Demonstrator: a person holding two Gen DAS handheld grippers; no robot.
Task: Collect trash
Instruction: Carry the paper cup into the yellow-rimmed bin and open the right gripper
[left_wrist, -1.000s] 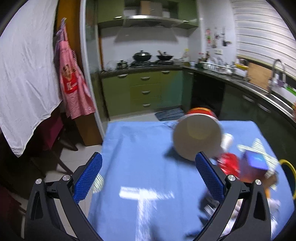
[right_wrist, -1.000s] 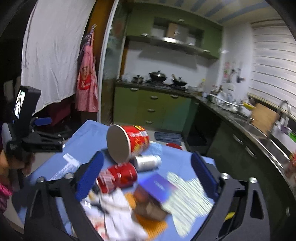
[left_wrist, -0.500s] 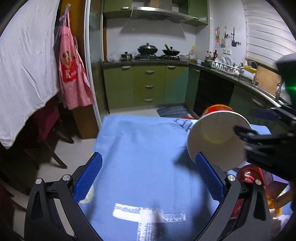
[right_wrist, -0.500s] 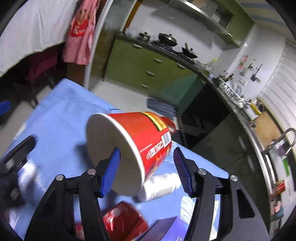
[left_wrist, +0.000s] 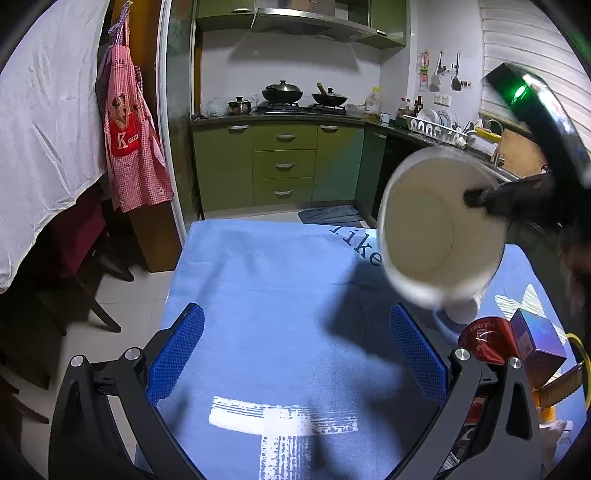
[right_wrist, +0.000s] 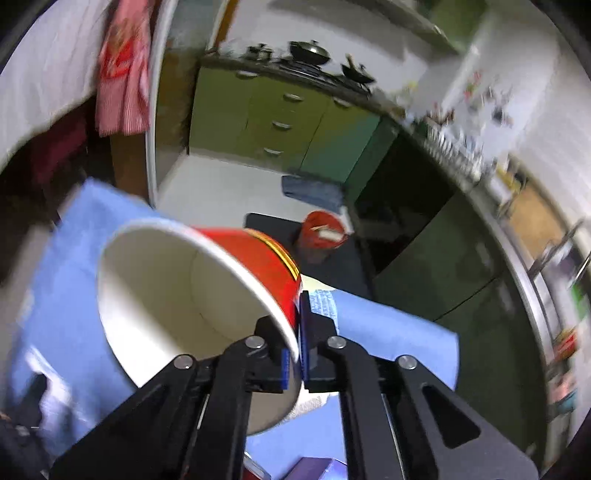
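A red paper tub with a white inside (right_wrist: 177, 295) hangs tilted above the blue tablecloth (right_wrist: 74, 258), its mouth turned toward the camera. My right gripper (right_wrist: 297, 317) is shut on the tub's rim, one pad inside and one outside. In the left wrist view the same tub (left_wrist: 436, 236) floats at the right, off the cloth, with the right gripper's dark finger (left_wrist: 480, 195) over its rim. My left gripper (left_wrist: 296, 314) stands open low over the bare blue cloth (left_wrist: 277, 277), with nothing between its blue pads.
A red can (left_wrist: 484, 343), a purple box (left_wrist: 537, 339) and a small white bottle (left_wrist: 461, 310) lie at the table's right side. On the floor beyond the table stands a red container (right_wrist: 321, 232) on a dark mat. Green kitchen cabinets (left_wrist: 284, 166) line the back.
The right gripper's jaws have closed on the tub's rim and the tub has come up off the table. The left gripper has sunk a little toward the cloth.
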